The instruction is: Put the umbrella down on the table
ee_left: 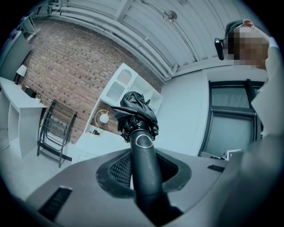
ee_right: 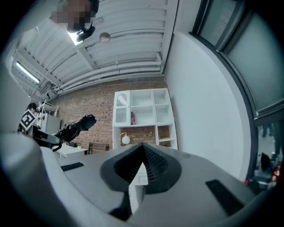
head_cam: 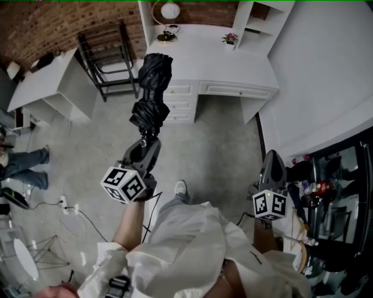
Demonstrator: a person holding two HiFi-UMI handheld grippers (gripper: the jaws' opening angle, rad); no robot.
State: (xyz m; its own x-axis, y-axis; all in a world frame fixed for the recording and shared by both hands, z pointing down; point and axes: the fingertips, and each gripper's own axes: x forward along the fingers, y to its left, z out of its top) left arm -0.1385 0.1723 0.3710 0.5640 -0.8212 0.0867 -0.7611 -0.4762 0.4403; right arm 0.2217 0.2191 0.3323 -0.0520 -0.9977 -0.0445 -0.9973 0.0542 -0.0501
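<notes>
A black folded umbrella (head_cam: 152, 87) sticks out level from my left gripper (head_cam: 144, 145), which is shut on its handle. The canopy end points toward the white desk (head_cam: 215, 58) ahead and hangs over the floor in front of the drawers. In the left gripper view the dark handle (ee_left: 144, 164) lies clamped between the pads, with the bunched canopy (ee_left: 135, 111) beyond it. My right gripper (head_cam: 273, 166) is held at the right, apart from the umbrella. Its jaws (ee_right: 142, 148) meet at the tips with nothing in them. The umbrella (ee_right: 77, 125) shows far left in the right gripper view.
On the desk stand a round lamp (head_cam: 170, 10) and a small plant (head_cam: 231, 39). A black folding rack (head_cam: 111, 55) and a second white table (head_cam: 44, 81) are at the left. A person's legs (head_cam: 26, 160) are at the far left. A dark shelf unit (head_cam: 332, 192) stands at the right.
</notes>
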